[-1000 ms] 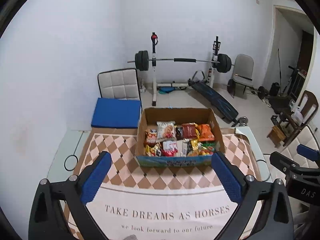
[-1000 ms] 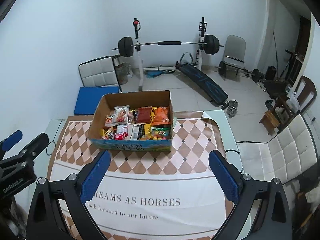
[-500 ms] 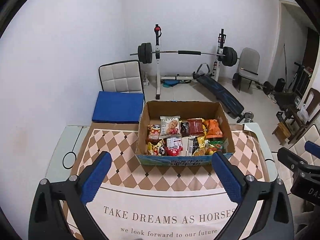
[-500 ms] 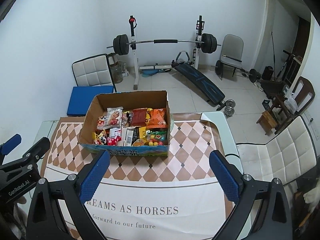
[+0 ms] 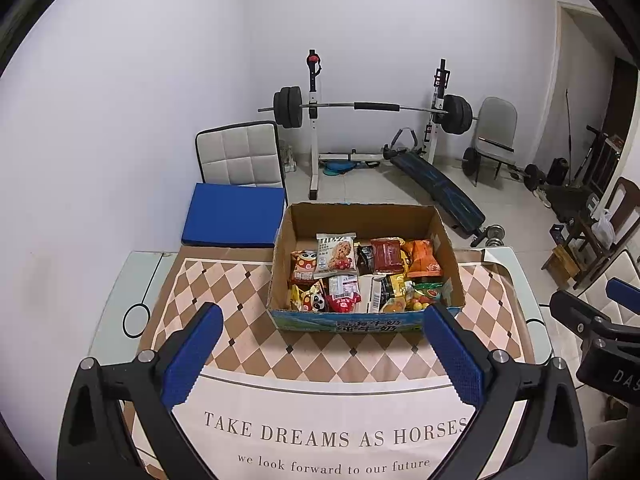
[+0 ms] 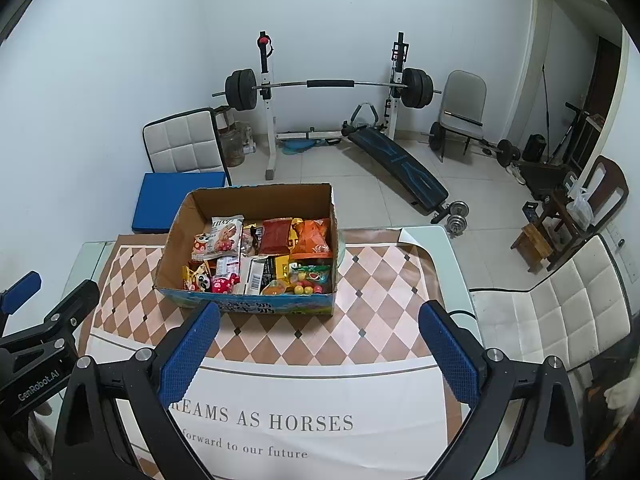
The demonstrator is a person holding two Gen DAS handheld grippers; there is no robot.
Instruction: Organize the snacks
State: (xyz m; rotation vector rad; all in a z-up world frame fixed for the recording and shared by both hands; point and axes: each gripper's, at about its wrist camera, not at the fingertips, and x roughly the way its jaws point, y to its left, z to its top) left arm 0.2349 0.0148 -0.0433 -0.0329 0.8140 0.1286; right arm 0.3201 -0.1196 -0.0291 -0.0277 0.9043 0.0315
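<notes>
An open cardboard box [image 5: 362,218] [image 6: 256,200] stands on the table at its far side, packed with several snack packets: a cookie pack [image 5: 336,255] [image 6: 226,236], a dark red pack [image 5: 386,255] [image 6: 276,236], an orange bag [image 5: 422,258] [image 6: 314,236] and a bag of coloured candy balls [image 5: 424,298] [image 6: 308,280]. My left gripper [image 5: 320,356] hovers open over the tablecloth, nearer than the box, with nothing between its blue pads. My right gripper [image 6: 318,354] is likewise open and empty, the box ahead and to its left.
A checkered tablecloth [image 5: 240,292] printed with lettering covers the glass table [image 5: 120,292]. A white chair with a blue cushion [image 5: 234,214] stands behind the table, another white chair [image 6: 560,312] at its right. A barbell rack [image 6: 328,84] and bench fill the floor beyond.
Both grippers have tilted and shifted, so the box sits lower and slightly nearer in the left view and further left in the right view. Both stay open and empty.
</notes>
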